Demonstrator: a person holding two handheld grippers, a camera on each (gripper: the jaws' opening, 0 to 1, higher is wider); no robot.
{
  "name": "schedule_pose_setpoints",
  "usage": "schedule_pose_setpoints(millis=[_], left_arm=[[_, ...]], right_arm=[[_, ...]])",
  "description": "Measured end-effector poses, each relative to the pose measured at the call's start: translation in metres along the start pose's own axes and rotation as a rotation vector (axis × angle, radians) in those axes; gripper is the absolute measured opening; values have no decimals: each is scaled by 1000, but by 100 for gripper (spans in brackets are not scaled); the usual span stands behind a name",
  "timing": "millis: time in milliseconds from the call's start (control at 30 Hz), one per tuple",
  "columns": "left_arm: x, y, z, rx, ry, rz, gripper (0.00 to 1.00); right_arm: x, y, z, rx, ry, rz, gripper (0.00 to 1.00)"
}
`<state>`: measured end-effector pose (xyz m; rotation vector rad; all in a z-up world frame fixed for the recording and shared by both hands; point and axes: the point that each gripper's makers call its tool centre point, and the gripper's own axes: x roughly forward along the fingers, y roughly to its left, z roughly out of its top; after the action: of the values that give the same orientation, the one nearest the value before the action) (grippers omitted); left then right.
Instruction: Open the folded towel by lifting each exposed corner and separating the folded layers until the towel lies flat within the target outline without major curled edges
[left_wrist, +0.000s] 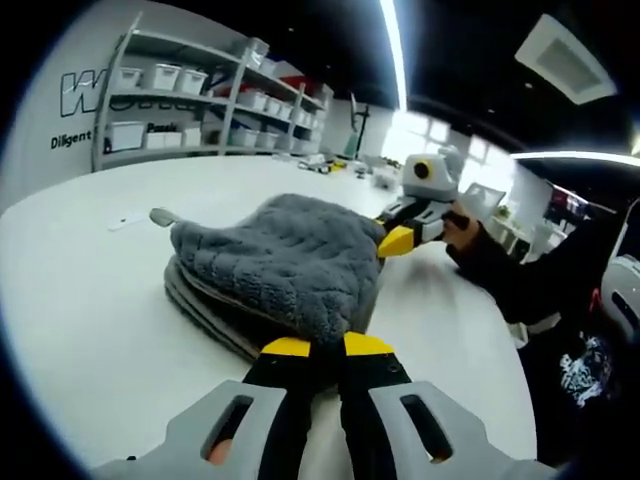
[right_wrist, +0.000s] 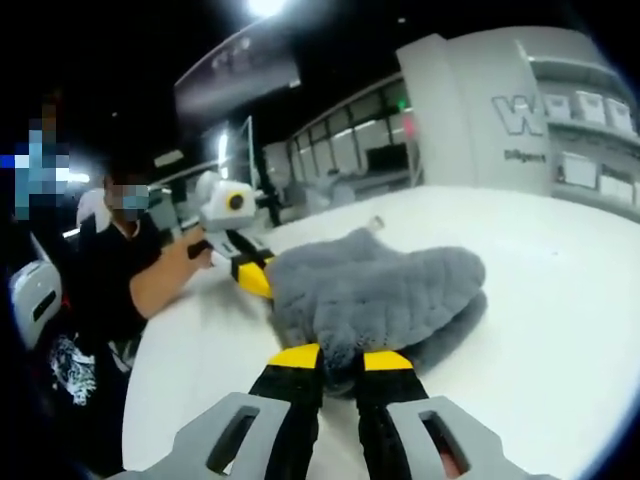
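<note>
A plush grey towel (left_wrist: 280, 262) with a ribbed, fluffy pile lies bunched and folded in thick layers on a smooth white table (left_wrist: 90, 300). In the left gripper view, the left gripper (left_wrist: 327, 347) has its yellow-tipped black jaws closed on the towel's near edge. In the right gripper view, the right gripper (right_wrist: 340, 358) likewise clamps the towel's edge. The towel is humped, its layers not yet spread flat.
</note>
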<state>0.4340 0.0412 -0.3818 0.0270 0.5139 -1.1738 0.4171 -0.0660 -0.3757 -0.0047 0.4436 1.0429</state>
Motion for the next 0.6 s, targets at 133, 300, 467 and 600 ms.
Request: schedule_pose_setpoints(millis=[133,300,467,600], left_arm=[[1,-4,-2,-2,9,-19,6],[1,-6,-4,-13,19,-35,6],[1,-7,-6,-25,25,-41,6],[3,-10,-8,-45,27,-44,6]], right_arm=[[-3,5,-1,-3,7,13,7],[-3,9,-3,-10,19,24,7],[-4,12,-7,-4,33,36,7],[-3,13,-8,-1,40,37,7]])
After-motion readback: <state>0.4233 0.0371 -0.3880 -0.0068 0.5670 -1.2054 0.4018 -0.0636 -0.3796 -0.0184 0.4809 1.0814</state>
